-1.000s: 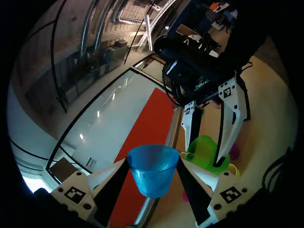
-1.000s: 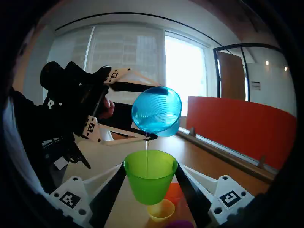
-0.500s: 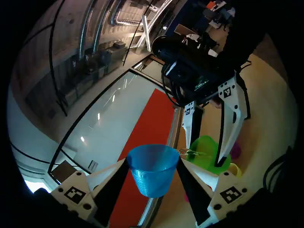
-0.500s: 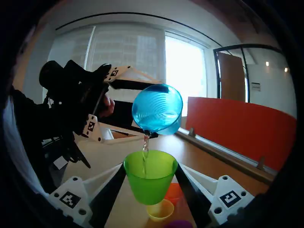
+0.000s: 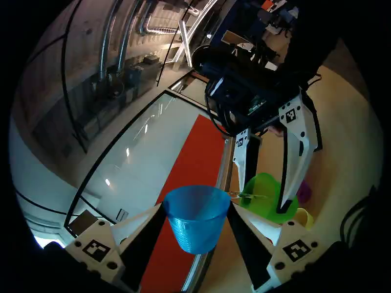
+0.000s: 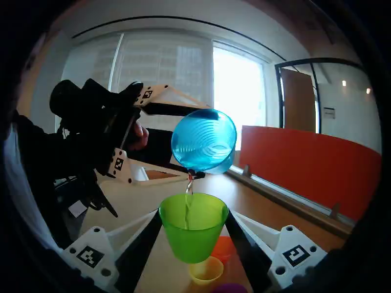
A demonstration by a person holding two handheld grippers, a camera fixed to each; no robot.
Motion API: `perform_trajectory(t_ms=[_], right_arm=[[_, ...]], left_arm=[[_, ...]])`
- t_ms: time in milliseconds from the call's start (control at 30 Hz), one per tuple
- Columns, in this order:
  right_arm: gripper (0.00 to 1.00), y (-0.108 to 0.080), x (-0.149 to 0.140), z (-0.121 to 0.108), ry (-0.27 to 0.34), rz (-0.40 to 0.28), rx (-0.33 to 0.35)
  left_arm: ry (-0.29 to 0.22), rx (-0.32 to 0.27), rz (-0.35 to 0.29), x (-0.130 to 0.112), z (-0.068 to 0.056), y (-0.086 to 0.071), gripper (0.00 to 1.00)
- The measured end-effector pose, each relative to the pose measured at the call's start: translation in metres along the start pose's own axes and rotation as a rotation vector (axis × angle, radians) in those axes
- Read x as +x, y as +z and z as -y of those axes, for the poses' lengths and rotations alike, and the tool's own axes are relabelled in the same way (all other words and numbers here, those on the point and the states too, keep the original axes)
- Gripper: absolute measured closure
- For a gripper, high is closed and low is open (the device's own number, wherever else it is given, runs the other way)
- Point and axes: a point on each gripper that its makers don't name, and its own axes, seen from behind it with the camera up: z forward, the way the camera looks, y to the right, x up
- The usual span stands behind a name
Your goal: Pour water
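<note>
In the left gripper view my left gripper [image 5: 197,225] is shut on a blue plastic cup [image 5: 197,225], tipped over on its side. The right gripper view shows that blue cup [image 6: 203,140] tilted mouth-down above a green cup [image 6: 193,233], with a thin stream of water [image 6: 187,190] falling into the green one. My right gripper [image 6: 193,234] is shut on the green cup, which stands upright above the table. From the left gripper view the green cup [image 5: 264,195] sits between the right gripper's white fingers [image 5: 293,156].
Small yellow [image 6: 207,270], orange [image 6: 223,246] and purple [image 6: 229,288] cups lie on the wooden table [image 6: 273,210] below the green cup. A red partition [image 6: 308,166] runs along the table's far edge. A person's hand [image 6: 138,137] holds the left gripper's handle.
The blue cup has tipped slightly further and shifted a little right; the water stream keeps falling into the green cup. The green cup and right gripper hold still.
</note>
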Motion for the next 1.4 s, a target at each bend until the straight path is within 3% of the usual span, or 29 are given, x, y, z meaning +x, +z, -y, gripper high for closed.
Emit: perform_trajectory(t_ms=[1400], right_arm=[[0.08,0.0004,0.0042,0.0013,-0.01,-0.003,0.002]], left_arm=[[0.107,0.025,0.01,-0.0003,0.0049,-0.0026,0.13]])
